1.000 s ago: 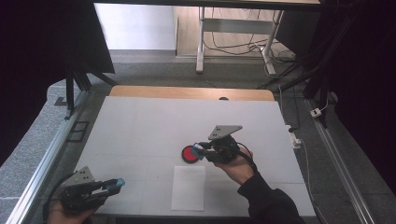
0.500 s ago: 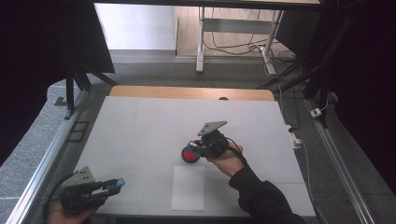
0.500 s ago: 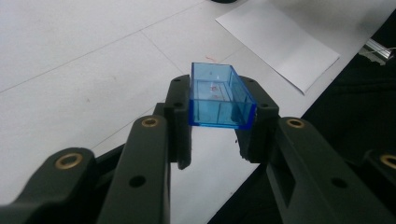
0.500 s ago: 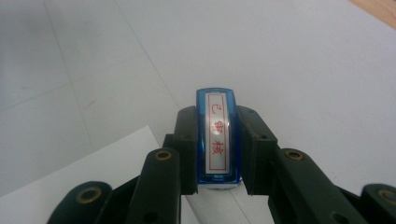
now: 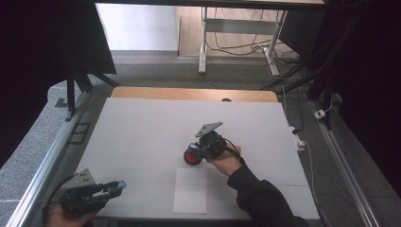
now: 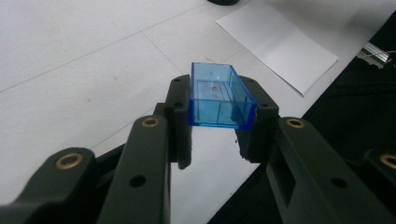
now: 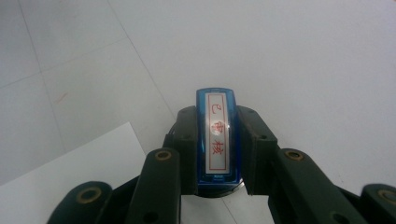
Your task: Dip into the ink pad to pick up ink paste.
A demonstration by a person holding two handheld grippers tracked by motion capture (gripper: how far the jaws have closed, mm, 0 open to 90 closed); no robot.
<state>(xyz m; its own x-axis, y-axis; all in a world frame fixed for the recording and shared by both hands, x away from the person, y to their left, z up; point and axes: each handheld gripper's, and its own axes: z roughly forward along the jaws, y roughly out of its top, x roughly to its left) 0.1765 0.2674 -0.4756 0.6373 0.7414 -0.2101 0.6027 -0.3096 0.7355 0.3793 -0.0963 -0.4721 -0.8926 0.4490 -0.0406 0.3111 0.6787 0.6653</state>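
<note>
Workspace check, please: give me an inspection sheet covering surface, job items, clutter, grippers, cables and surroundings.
Surface: white table with faint grid lines and a wooden strip along its far edge.
Job's things: blue stamp with a red-character label, held over a round red ink pad; clear blue cap, empty; white paper sheet lying flat near the front edge.
Clutter: nothing seen beyond a small dark spot at the far edge.
Grippers: left gripper shut on the cap at the front-left corner; right gripper shut on the stamp, mid-table.
Cables: loose cables on the floor beyond the table; a white plug by its right edge.
Surroundings: metal rails either side, a desk frame behind, dark curtains.
</note>
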